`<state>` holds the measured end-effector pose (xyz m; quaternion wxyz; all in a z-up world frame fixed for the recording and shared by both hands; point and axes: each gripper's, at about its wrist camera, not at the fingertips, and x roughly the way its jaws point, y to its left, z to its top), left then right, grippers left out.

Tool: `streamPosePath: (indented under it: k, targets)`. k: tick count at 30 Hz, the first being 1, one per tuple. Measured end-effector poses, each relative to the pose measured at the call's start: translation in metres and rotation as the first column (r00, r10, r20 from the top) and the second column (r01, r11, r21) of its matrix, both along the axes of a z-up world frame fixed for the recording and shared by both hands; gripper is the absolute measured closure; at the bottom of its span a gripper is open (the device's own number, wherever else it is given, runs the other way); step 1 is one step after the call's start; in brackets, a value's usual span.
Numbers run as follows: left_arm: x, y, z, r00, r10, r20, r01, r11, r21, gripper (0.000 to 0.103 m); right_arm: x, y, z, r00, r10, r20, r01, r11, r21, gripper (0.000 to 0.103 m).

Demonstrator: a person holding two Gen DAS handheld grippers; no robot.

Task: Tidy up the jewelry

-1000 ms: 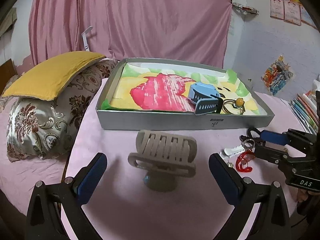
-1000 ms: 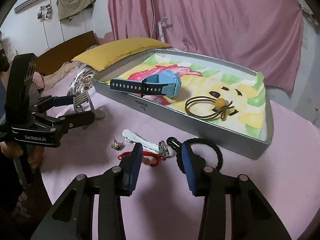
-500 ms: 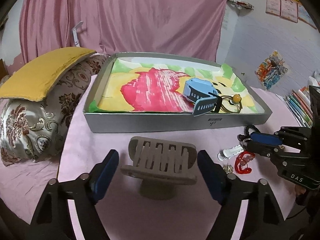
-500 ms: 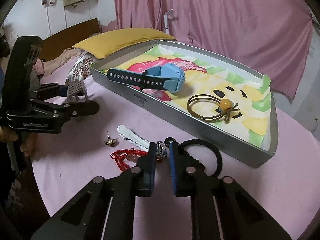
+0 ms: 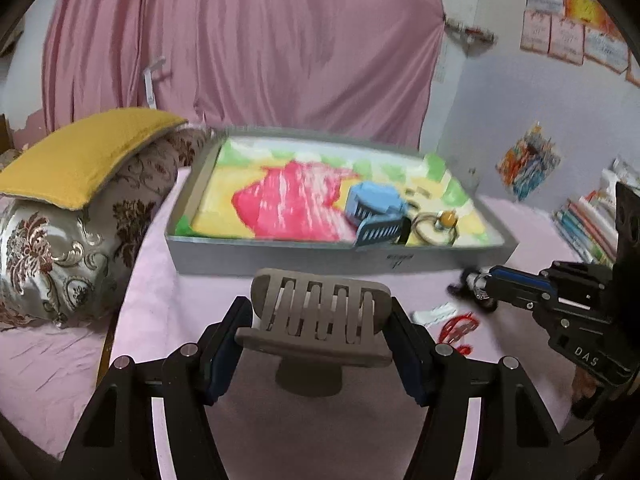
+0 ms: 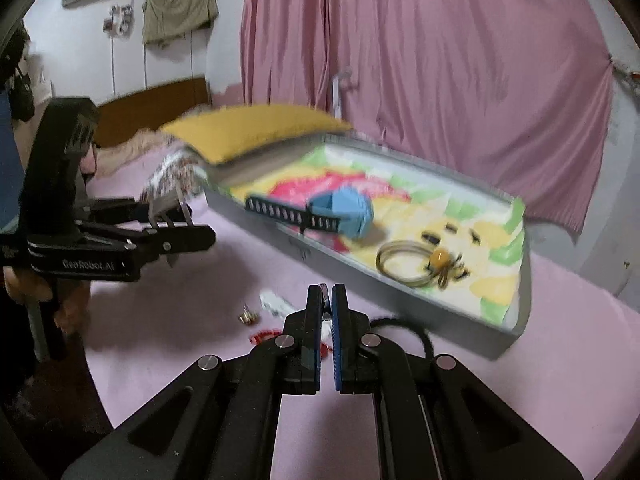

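A: Left gripper (image 5: 320, 344): clamped on beige hair claw (image 5: 320, 312), held off the pink cloth (image 5: 172, 320).
B: Right gripper (image 6: 327, 300): pads nearly together, pinching a small metal piece on a black hair tie (image 6: 416, 330); grip partly hidden.
A: Grey tray (image 5: 320, 258), just beyond: blue watch (image 5: 374, 208), brown hair tie with amber bead (image 5: 434, 226).
B: Loose on cloth: red bracelet (image 5: 458, 328), white clip (image 5: 434, 314), small earring (image 6: 248, 317).
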<state>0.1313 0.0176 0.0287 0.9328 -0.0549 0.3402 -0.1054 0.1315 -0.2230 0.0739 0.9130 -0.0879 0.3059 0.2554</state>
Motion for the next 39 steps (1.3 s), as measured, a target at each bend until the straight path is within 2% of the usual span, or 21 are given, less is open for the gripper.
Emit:
streamPosePath:
  k: [6,10,14,18,21,25,30,35,39]
  targets:
    - [-0.012,0.0,0.024,0.985,0.056,0.162,-0.051,0.998,-0.037,0.039,-0.016,0.0,0.025,0.984,-0.048,0.174,0.036,0.997,0.071,0.099]
    - [-0.013,-0.004,0.039,0.962,0.089,0.26,-0.079,0.996,-0.049,0.039,-0.021,0.002,0.038,0.959,-0.091,0.268,0.062,0.991,0.115,0.099]
    - [-0.008,-0.009,0.049,0.933,0.11,0.343,-0.107,0.994,-0.029,0.039,-0.02,0.004,0.049,0.929,-0.137,0.343,0.093,0.985,0.142,0.099]
    - [0.002,-0.011,0.057,0.903,0.126,0.411,-0.13,0.991,-0.018,0.039,-0.017,0.011,0.058,0.892,-0.179,0.414,0.131,0.981,0.141,0.099]
    - [0.013,-0.014,0.061,0.893,0.131,0.431,-0.144,0.99,-0.002,0.039,-0.012,0.018,0.062,0.876,-0.196,0.44,0.157,0.98,0.124,0.099]
    - [0.028,-0.012,0.062,0.897,0.138,0.42,-0.151,0.988,-0.001,0.039,-0.005,0.024,0.065,0.871,-0.213,0.443,0.18,0.977,0.114,0.099]
    - [0.056,-0.004,0.053,0.932,0.157,0.327,-0.164,0.986,-0.006,0.039,0.015,0.029,0.061,0.894,-0.225,0.389,0.203,0.974,0.097,0.099]
    - [0.079,0.004,0.038,0.965,0.175,0.195,-0.176,0.984,-0.011,0.039,0.042,0.028,0.042,0.947,-0.222,0.231,0.216,0.975,0.05,0.099]
    - [0.091,0.007,0.025,0.979,0.174,0.106,-0.176,0.984,0.017,0.039,0.061,0.017,0.026,0.966,-0.228,0.119,0.223,0.973,0.052,0.099]
